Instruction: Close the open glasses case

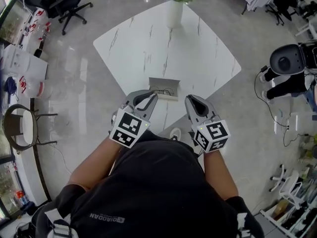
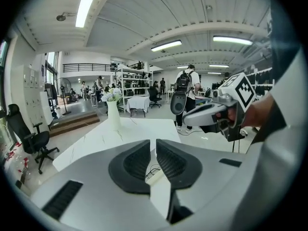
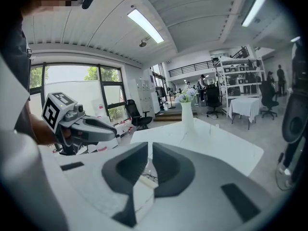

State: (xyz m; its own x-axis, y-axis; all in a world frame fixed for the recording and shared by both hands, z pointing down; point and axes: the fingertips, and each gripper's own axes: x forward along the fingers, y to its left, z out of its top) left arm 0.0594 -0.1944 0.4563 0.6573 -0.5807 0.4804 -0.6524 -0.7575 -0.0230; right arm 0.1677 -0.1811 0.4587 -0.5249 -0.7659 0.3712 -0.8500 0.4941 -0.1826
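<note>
The open glasses case (image 1: pixel 164 89) is a grey box with its lid up, near the white marble table's (image 1: pixel 198 58) closest corner. It also shows through the jaw gaps in the left gripper view (image 2: pixel 155 173) and the right gripper view (image 3: pixel 146 179). My left gripper (image 1: pixel 148 97) (image 2: pixel 153 146) hovers just short of the case's left side, jaws a narrow gap apart with nothing between them. My right gripper (image 1: pixel 192 101) (image 3: pixel 149 148) hangs just right of the case, jaws also slightly apart and empty. Each gripper appears in the other's view (image 2: pixel 211 113) (image 3: pixel 82 125).
A white vase of pale flowers (image 1: pixel 174 11) stands at the table's far corner. Black office chairs (image 1: pixel 69 1) and a round stool (image 1: pixel 20 125) sit on the floor to the left. A dark machine with cables (image 1: pixel 290 58) is at the right.
</note>
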